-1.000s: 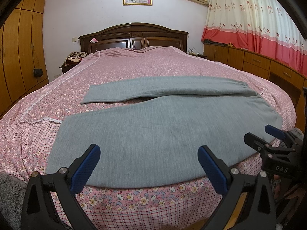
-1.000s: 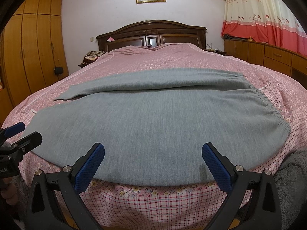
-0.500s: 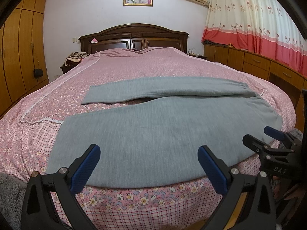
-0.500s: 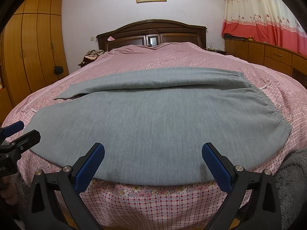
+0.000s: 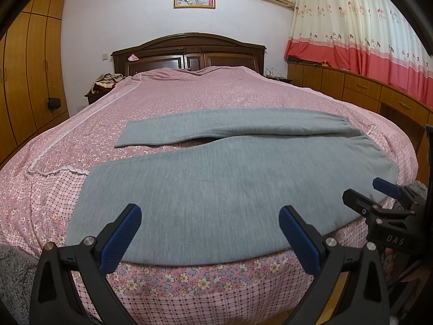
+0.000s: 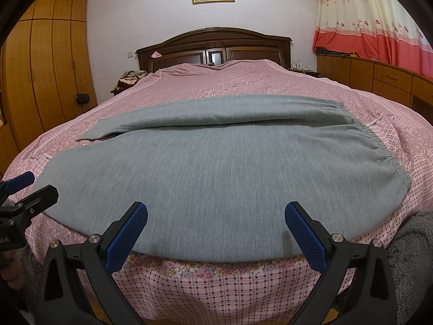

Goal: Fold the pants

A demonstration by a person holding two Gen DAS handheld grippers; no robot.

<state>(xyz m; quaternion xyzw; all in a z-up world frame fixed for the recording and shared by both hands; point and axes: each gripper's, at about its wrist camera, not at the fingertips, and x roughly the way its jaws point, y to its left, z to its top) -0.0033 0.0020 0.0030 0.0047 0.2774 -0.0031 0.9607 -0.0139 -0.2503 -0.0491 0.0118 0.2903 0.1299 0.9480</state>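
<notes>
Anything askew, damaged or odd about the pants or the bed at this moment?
Nothing stands out. The grey pants lie flat and unfolded across the pink bedspread, legs spread apart, waistband at the right. The left gripper and right gripper are open near the bed's edge.

Grey pants point(image 6: 216, 168) are spread flat across the foot of the bed point(image 6: 243, 86), waistband off to the right, both legs running left, the far leg angled slightly away from the near one. The right gripper point(image 6: 216, 226) sits low at the bed edge with its blue pads point(image 6: 125, 237) wide apart, nothing between them, just short of the near hem. The left gripper point(image 6: 29, 189) pokes in at the far left, near the cuff end, its fingers apart too. Pink floral sheet underneath.
</notes>
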